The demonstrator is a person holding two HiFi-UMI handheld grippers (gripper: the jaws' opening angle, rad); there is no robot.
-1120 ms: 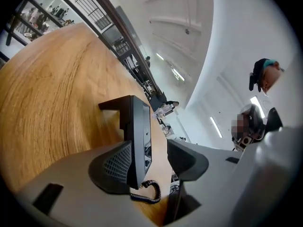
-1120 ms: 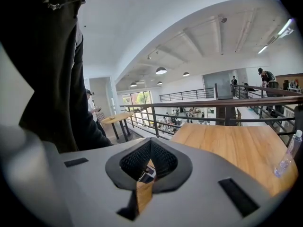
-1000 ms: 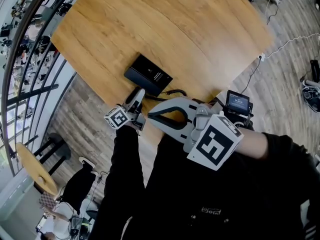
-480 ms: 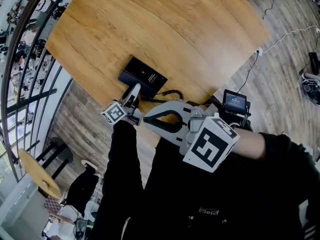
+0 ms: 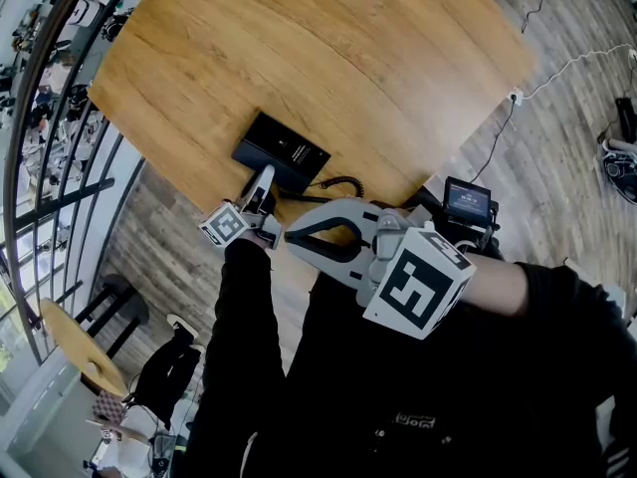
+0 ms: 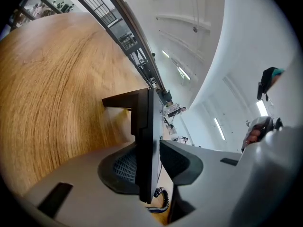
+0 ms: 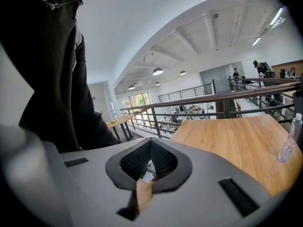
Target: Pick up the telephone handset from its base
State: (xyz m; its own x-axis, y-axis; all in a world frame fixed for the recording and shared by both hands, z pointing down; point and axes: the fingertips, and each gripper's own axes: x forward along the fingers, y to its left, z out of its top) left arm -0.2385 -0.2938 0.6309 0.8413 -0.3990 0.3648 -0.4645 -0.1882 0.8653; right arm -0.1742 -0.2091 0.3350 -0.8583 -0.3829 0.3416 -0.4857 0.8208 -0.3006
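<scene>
Near the wooden table's [image 5: 348, 78] front edge lies the black telephone [image 5: 282, 153], its coiled cord [image 5: 343, 184] curling beside it. The left gripper [image 5: 261, 182] reaches over that edge. Only the left gripper view shows its jaws closing around the telephone handset [image 6: 147, 141], with a sliver of light beside one pad. The right gripper [image 5: 296, 239], jaws pressed together and empty, hangs off the table. Its view alone catches a water bottle [image 7: 289, 143] toward the far edge.
</scene>
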